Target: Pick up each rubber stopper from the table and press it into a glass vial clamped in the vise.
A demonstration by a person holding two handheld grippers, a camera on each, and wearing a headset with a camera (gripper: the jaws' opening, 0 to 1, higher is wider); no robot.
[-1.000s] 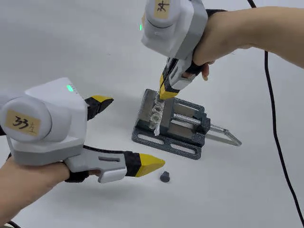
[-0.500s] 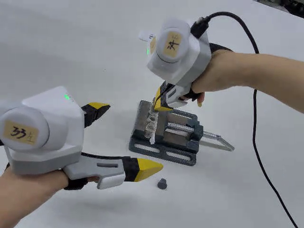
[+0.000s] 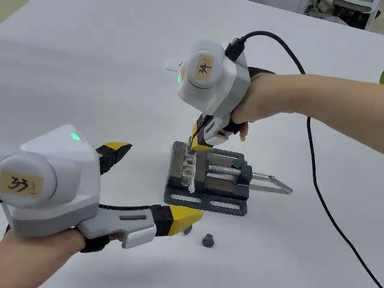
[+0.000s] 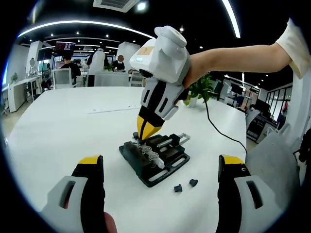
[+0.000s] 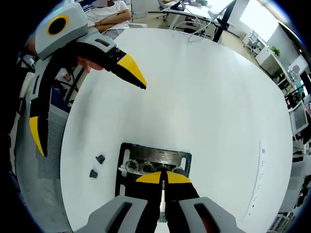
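Observation:
A dark metal vise stands on the white table and clamps a row of clear glass vials. My right gripper is shut, its yellow tips pointing down at the far end of the row; I see nothing between them. In the right gripper view its tips sit over the vials in the vise. My left gripper is open, near and left of the vise. Two dark rubber stoppers lie in front of the vise, one in full view and one half hidden by the left gripper's lower finger.
The vise's screw handle sticks out to the right. A black cable trails from the right gripper across the table's right side. In the left gripper view the stoppers lie near the vise, with people and desks far behind.
The head camera has shifted, so the whole scene sits lower. The right gripper stays shut over the far vial. The left gripper stays open beside the vise.

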